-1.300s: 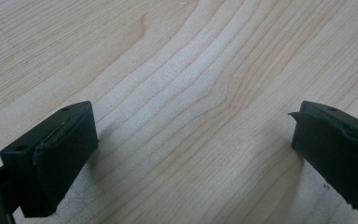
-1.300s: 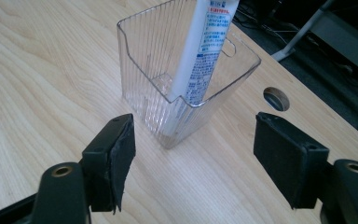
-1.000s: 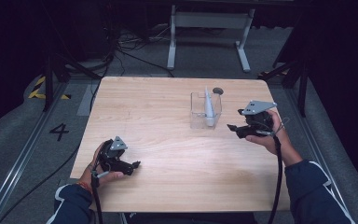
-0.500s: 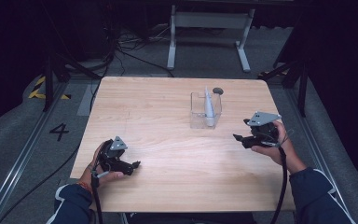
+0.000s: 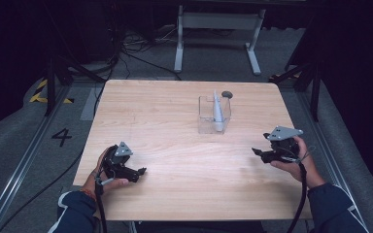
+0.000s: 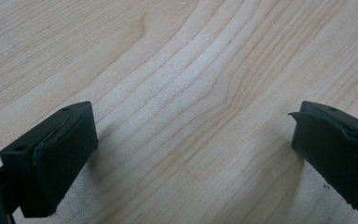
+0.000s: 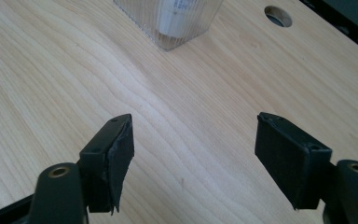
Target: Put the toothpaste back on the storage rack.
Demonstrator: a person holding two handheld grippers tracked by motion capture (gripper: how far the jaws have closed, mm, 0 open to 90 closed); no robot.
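A clear plastic box (image 5: 214, 115) stands on the wooden table (image 5: 165, 121), right of centre, with a white tube (image 5: 217, 109) leaning upright inside it. The box's lower corner (image 7: 172, 25) appears at the top of the right gripper view. My right gripper (image 5: 261, 153) rests low near the table's right edge, held by a hand, jaws wide apart and empty; in its own view (image 7: 193, 149) only bare wood lies between them. My left gripper (image 5: 139, 172) sits at the front left, open, with nothing but wood grain between its pads (image 6: 191, 140).
A small round hole (image 5: 227, 94) in the tabletop lies just behind the box, also seen as the hole (image 7: 278, 15) in the right gripper view. A white metal frame (image 5: 218, 29) stands on the floor beyond the table. Cables trail across the floor at left.
My right gripper has drawn back from beside the box toward the near right edge of the table and dropped lower. The left gripper has stayed put.
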